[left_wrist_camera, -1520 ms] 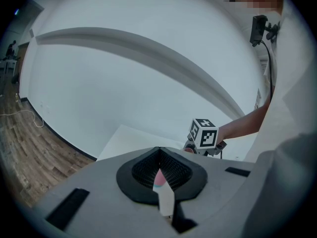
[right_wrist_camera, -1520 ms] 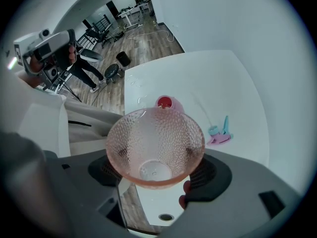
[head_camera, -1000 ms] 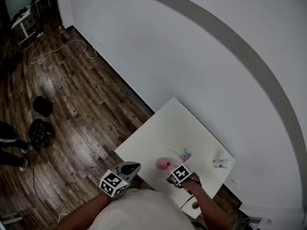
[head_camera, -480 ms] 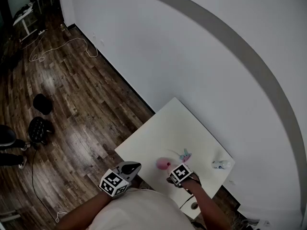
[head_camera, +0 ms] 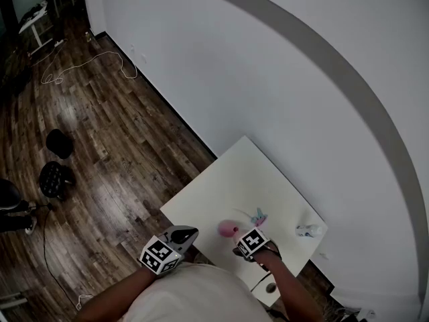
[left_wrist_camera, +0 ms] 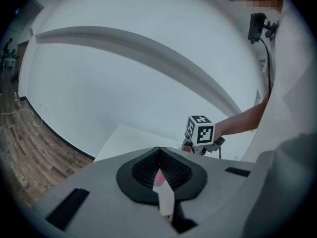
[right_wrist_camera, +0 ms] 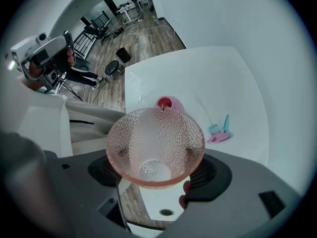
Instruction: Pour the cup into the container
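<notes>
Head view: a square white table [head_camera: 248, 173] stands against a plain white wall [head_camera: 268, 66], with open wood floor [head_camera: 100, 146] to its left. The left gripper [head_camera: 186, 233] hangs off the near edge.

Left gripper view: ribbed black pads [left_wrist_camera: 173, 170] meet, holding nothing.

Right gripper view: the right gripper [right_wrist_camera: 156, 170] is clamped on a dimpled, translucent pink cup [right_wrist_camera: 153, 143], tipped beside a small round pink container [right_wrist_camera: 166, 104] near the table's near edge. The tabletop beyond is mostly bare.

Small white object [head_camera: 308, 230] at the surface [head_camera: 234, 176] edge too small to identify, pink container [right_wrist_camera: 167, 103] half hidden behind the cup [right_wrist_camera: 153, 148] rim, person [head_camera: 10, 196] cut off at the head view's left edge
</notes>
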